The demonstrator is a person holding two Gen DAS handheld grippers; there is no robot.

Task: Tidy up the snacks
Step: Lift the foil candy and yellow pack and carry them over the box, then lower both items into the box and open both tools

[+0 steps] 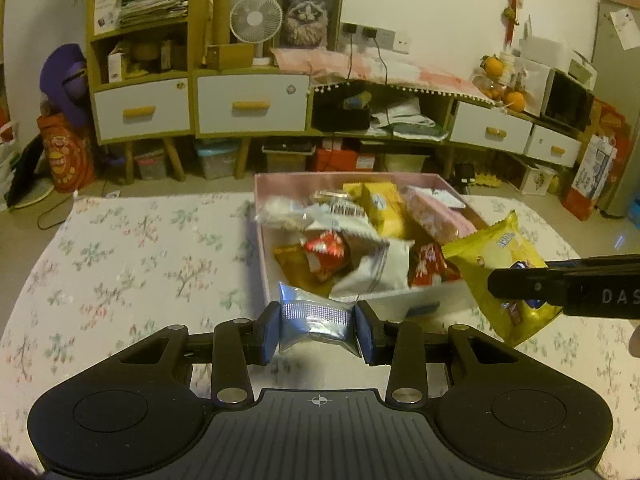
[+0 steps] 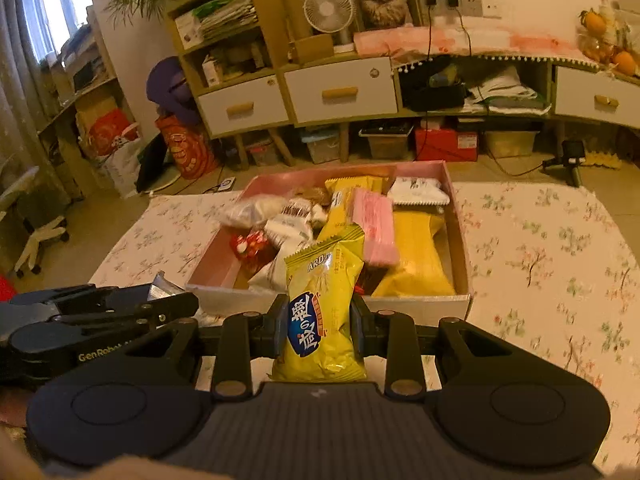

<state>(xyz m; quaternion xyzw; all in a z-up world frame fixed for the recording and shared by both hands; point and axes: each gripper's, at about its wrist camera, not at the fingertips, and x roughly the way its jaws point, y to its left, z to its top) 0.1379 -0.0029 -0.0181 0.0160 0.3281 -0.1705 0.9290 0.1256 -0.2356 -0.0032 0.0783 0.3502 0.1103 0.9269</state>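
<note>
**Silver and yellow snack packets held at the near edge of a pink box**

Silver foil catches the light: a small silver packet (image 1: 316, 320) is clamped between the two blue pads of the left gripper (image 1: 317, 326), held just in front of the near wall of a pink box (image 1: 348, 179). The box sits on a surface covered by a pale cloth printed with small flowers (image 1: 132, 248), toward the far edge of it.

The right gripper (image 2: 319, 330) is closed on a yellow snack bag (image 2: 322, 308) with a blue label and white characters. The bag stands upright between the fingers, its crimped top leaning toward the box. In the left wrist view the same bag hangs at the right, just beside the box's near right corner.

Inside the box lies a loose heap of snacks: a large yellow bag (image 2: 416, 252) along the right side, a pink packet (image 2: 374, 228) resting on it, a white pouch (image 2: 418, 192) in the far right corner, a red wrapper (image 2: 250, 246) against the left wall, and clear and white packets toward the far left.

The two grippers are close together, side by side, at the box's near edge. Behind the surface stand low cabinets with white drawers (image 1: 252, 104).
</note>
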